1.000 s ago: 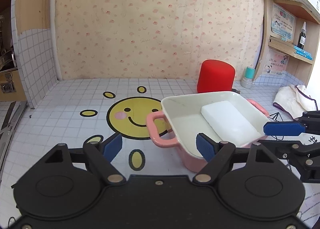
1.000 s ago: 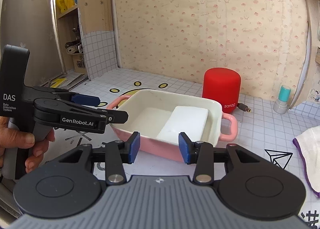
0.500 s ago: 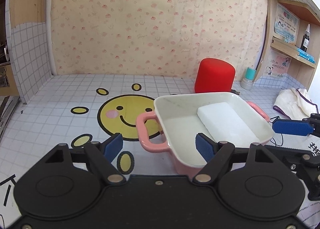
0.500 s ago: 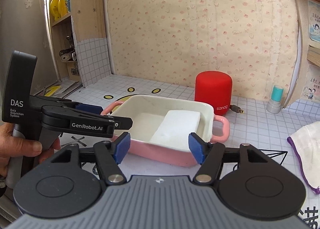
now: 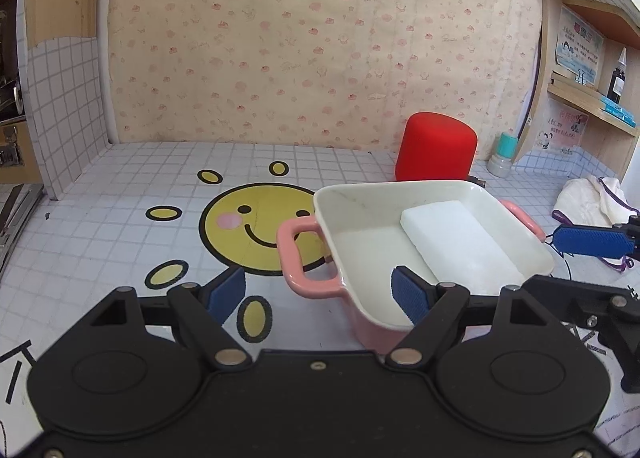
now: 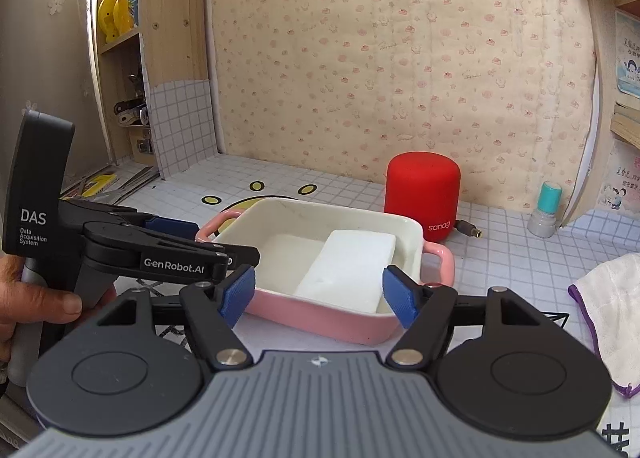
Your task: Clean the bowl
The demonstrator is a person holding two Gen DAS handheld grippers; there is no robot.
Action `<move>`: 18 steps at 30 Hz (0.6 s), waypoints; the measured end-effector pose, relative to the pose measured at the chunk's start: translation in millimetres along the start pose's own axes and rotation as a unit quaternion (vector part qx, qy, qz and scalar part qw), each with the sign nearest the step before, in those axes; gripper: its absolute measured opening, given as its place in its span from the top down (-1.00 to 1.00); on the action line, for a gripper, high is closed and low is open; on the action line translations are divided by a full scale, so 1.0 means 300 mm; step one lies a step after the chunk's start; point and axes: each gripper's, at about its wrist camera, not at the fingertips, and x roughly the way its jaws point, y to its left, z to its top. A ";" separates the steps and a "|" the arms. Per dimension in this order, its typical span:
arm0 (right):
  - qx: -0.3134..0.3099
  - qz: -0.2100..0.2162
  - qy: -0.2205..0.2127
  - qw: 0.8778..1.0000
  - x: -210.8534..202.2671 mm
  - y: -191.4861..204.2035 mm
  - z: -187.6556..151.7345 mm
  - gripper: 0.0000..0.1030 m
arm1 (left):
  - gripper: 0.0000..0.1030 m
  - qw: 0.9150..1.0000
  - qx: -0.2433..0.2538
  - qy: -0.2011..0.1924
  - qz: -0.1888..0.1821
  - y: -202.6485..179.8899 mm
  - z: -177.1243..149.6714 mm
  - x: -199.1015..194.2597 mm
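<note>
A pink rectangular bowl (image 5: 374,328) with a white inside and two loop handles sits on the tiled counter. A white sponge block (image 5: 460,242) lies in its right half; it also shows in the right wrist view (image 6: 348,270). My left gripper (image 5: 320,294) is open and empty, its fingers astride the bowl's near left handle (image 5: 304,258). My right gripper (image 6: 318,296) is open and empty, just in front of the bowl (image 6: 320,318), with the sponge between its fingertips in line of sight. The left gripper body (image 6: 160,254) shows left of the bowl.
A red cylindrical speaker (image 6: 422,196) stands behind the bowl. A small teal-capped bottle (image 6: 546,210) stands to its right. A white cloth with purple trim (image 6: 612,306) lies at the right. A yellow smiley sticker (image 5: 256,230) marks the counter. Shelves flank both sides.
My right gripper has opened wider and backed away from the bowl a little. My left gripper has shifted slightly so the bowl's handle sits between its fingers.
</note>
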 end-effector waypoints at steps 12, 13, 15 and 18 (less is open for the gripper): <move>0.025 -0.004 -0.006 1.000 0.001 -0.021 -0.006 -0.46 | -0.59 0.999 0.014 -0.021 0.034 -0.005 0.005 -0.023; 0.029 -0.004 -0.007 1.000 0.000 -0.021 -0.005 -0.46 | -0.59 0.999 0.013 -0.021 0.035 -0.004 0.006 -0.025; 0.033 -0.003 -0.007 0.999 -0.001 -0.020 -0.003 -0.46 | -0.59 0.999 0.012 -0.025 0.040 -0.003 0.009 -0.031; 0.036 -0.003 -0.007 0.999 -0.001 -0.014 0.000 -0.46 | -0.59 0.998 0.016 -0.035 0.048 -0.006 0.014 -0.043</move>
